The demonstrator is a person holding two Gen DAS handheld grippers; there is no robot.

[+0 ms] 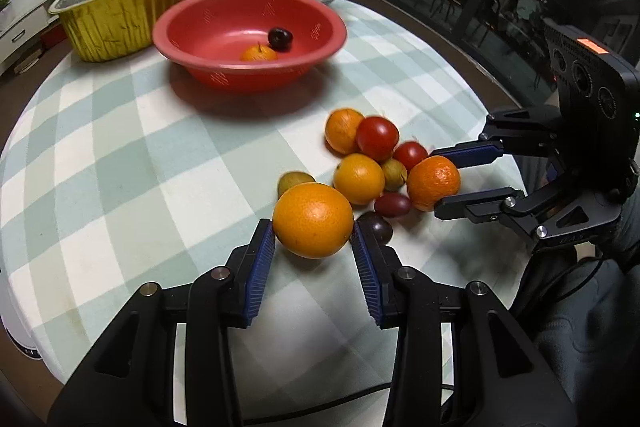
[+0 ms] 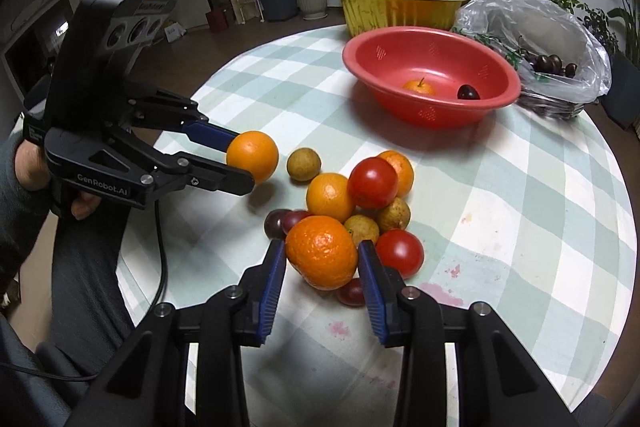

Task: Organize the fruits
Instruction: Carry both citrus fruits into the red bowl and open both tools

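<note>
Left wrist view first: the left gripper (image 1: pixel 313 227) has its fingers clamped on a smooth orange (image 1: pixel 313 219), held just off the tabletop (image 1: pixel 120 155) on the near side of the fruit pile (image 1: pixel 368 163). The red bowl (image 1: pixel 248 31) sits well beyond the pile and already has a small orange and a dark cherry in it. Grip is only at the fruit's widest sides, so my worry is it rolling out of the pads on the way over, especially if the wrist tilts. A dark plum (image 1: pixel 378 225) sits right by the right-hand finger, and any sideways swing would likely knock it away.

Right wrist view: the right gripper (image 2: pixel 322 259) has its fingers closed onto a bumpy mandarin (image 2: pixel 322 251) at the near edge of the pile. This one looks riskier to me. It's touching a red tomato (image 2: pixel 400 253), a small brownish fruit (image 2: pixel 362 229) and a small dark-red fruit (image 2: pixel 350 291) tucked under it. Lifting it probably pulls the prop out and things roll, maybe toward the tabletop edge. Both grippers heading for the red bowl (image 2: pixel 432 83) together could also bump each other.
</note>
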